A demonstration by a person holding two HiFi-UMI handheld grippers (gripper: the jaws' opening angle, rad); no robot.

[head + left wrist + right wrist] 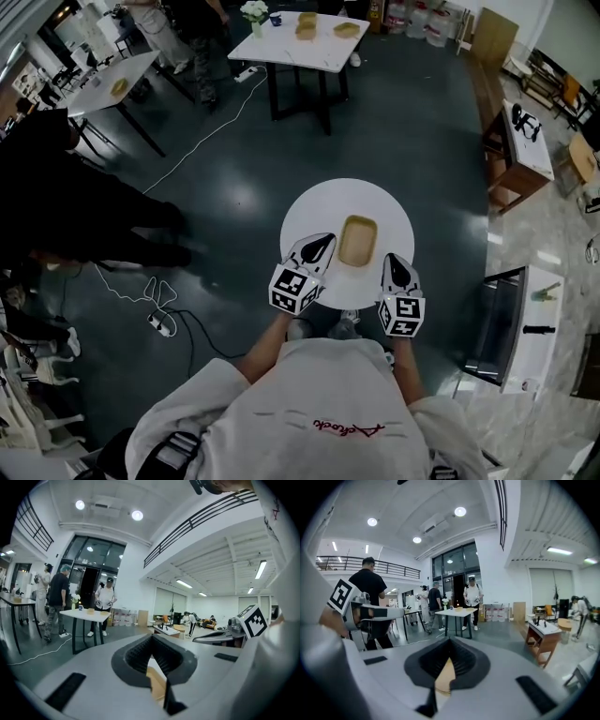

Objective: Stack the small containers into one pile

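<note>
A tan container (357,240) sits on the small round white table (309,211), near its middle. Whether it is one container or several nested I cannot tell. My left gripper (324,243) hangs just left of it, jaws shut with nothing between them. Just right of it, near the table's front edge, my right gripper (394,262) is also shut and empty. In the left gripper view the closed jaws (152,638) point level into the room, with a tan piece (157,682) of the container showing below them. The right gripper view shows the same: shut jaws (450,643) with tan (445,678) beneath.
A white rectangular table (281,49) at the far end carries more tan containers and a flower vase. People stand at the left and far back. A white cable (150,298) trails over the dark floor at the left. Wooden benches (525,141) stand at the right.
</note>
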